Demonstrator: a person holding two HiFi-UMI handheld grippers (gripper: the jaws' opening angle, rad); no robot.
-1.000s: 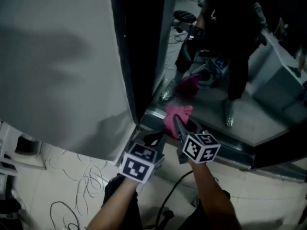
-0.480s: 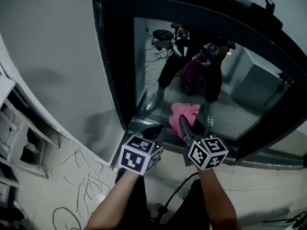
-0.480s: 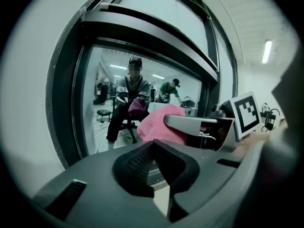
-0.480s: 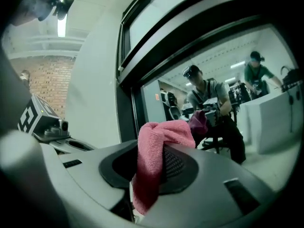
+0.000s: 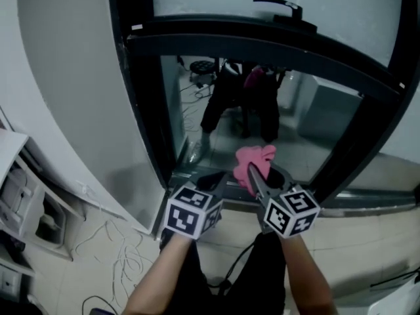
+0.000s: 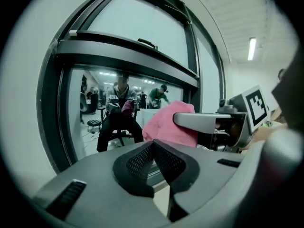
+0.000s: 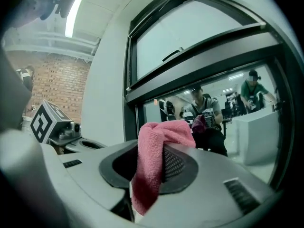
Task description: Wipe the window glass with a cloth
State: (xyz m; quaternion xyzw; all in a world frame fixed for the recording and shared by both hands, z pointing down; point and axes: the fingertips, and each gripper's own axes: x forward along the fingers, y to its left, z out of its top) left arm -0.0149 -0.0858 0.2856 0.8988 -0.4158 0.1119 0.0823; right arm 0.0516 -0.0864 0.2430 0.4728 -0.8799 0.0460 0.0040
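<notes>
A pink cloth point(image 5: 254, 159) point(image 7: 154, 160) point(image 6: 167, 125) is clamped in my right gripper point(image 5: 252, 174) point(image 7: 159, 163), which is shut on it just in front of the lower window glass point(image 5: 262, 117). The cloth bulges out past the jaws toward the pane. My left gripper point(image 5: 213, 179) point(image 6: 153, 148) sits beside it on the left, jaws shut together with nothing between them. The dark-framed window point(image 5: 141, 97) reflects a person and the cloth. A handle point(image 5: 279, 5) sits on the upper sash.
A grey wall point(image 5: 72, 97) flanks the window on the left. Loose white cables point(image 5: 111, 248) lie on the tiled floor at lower left, beside a white rack point(image 5: 26, 202). A dark cable point(image 5: 230, 281) hangs below my arms.
The head view has tilted upward, bringing the upper sash and handle into sight. Both grippers stay near the window's lower edge, the right still holding the cloth.
</notes>
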